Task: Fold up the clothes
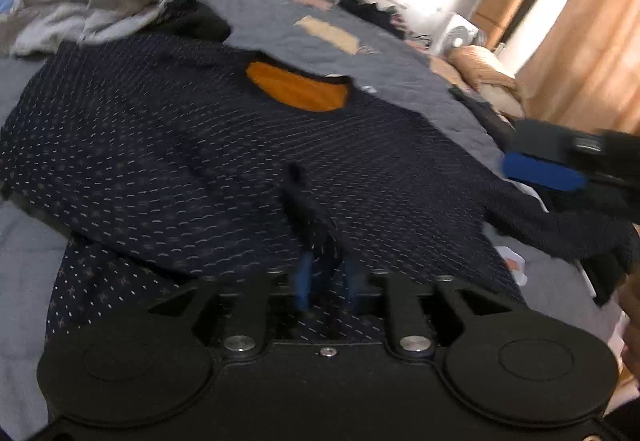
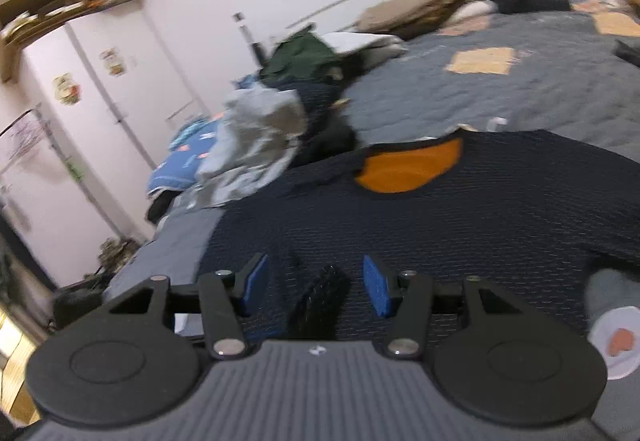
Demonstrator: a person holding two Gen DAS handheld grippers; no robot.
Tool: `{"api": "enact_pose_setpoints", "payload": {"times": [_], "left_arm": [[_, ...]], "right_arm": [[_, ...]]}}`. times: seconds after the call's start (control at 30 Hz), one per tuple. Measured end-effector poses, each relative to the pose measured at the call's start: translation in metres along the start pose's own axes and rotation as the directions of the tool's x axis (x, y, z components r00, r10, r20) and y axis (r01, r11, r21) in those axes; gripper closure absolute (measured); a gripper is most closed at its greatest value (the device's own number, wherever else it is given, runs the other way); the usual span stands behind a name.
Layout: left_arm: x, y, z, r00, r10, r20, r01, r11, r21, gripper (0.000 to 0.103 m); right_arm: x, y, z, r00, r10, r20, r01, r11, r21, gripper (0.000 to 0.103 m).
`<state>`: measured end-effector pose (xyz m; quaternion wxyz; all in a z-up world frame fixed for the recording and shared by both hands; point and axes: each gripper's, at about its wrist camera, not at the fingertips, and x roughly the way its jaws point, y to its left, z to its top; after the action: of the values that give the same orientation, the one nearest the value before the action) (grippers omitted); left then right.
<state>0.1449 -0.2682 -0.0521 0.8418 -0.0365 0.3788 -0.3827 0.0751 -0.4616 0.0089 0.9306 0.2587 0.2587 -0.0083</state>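
A navy shirt (image 1: 192,145) with a fine white dash pattern and an orange inner collar (image 1: 296,89) lies spread on the bed, neck away from me. My left gripper (image 1: 326,281) is shut on a raised pinch of its near edge. In the right wrist view the same shirt (image 2: 500,225) fills the foreground. There my right gripper (image 2: 316,281) stands open, its blue pads (image 2: 376,289) wide apart on either side of a small ridge of the fabric. In the left wrist view the right gripper (image 1: 520,161) shows at the shirt's right edge.
The grey quilted bedcover (image 1: 288,13) with tan patches stretches beyond the shirt. A heap of grey and dark clothes (image 2: 256,137) sits at the far left of the bed. Tan bedding (image 1: 480,73) and a white fan (image 1: 460,35) lie far right. A white wardrobe (image 2: 100,101) stands beside the bed.
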Motion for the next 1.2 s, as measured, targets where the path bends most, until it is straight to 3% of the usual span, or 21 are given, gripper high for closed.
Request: {"api": "enact_pose_setpoints", "payload": {"times": [0.07, 0.23, 0.43, 0.63, 0.87, 1.07, 1.13, 1.2], "left_arm": [[-0.008, -0.004, -0.003, 1.000, 0.014, 0.016, -0.014, 1.000, 0.022, 0.054], [-0.028, -0.015, -0.011, 0.997, 0.048, 0.057, -0.052, 0.996, 0.075, 0.054], [-0.045, 0.001, -0.013, 0.991, 0.107, 0.075, -0.109, 0.993, 0.033, 0.054], [-0.055, 0.006, -0.005, 0.988, 0.122, 0.094, -0.126, 0.991, 0.033, 0.050], [-0.057, 0.017, 0.001, 0.988, 0.117, 0.101, -0.119, 0.993, 0.013, 0.049], [-0.055, 0.017, 0.002, 0.989, 0.112, 0.094, -0.111, 0.994, -0.014, 0.049], [-0.055, 0.015, 0.001, 0.990, 0.108, 0.093, -0.108, 0.994, -0.004, 0.049], [-0.055, 0.013, 0.001, 0.990, 0.105, 0.093, -0.106, 0.994, 0.007, 0.048]], "right_arm": [[0.006, -0.009, 0.000, 1.000, -0.008, -0.010, 0.008, 0.999, 0.032, 0.051], [0.026, -0.014, -0.012, 0.998, 0.007, -0.066, -0.004, 0.999, 0.048, 0.051], [0.066, 0.000, -0.034, 0.987, 0.022, -0.157, -0.023, 1.000, -0.002, 0.051], [0.101, -0.008, -0.030, 0.989, 0.001, -0.145, 0.002, 1.000, 0.024, 0.051], [0.125, -0.007, -0.031, 0.985, -0.008, -0.170, -0.004, 0.997, -0.073, 0.051], [0.136, -0.006, -0.038, 0.982, -0.017, -0.186, 0.004, 0.998, -0.069, 0.064], [0.138, -0.008, -0.038, 0.983, -0.030, -0.184, 0.017, 0.997, -0.069, 0.086], [0.137, -0.009, -0.037, 0.983, -0.039, -0.177, 0.027, 0.997, -0.069, 0.098]]}}
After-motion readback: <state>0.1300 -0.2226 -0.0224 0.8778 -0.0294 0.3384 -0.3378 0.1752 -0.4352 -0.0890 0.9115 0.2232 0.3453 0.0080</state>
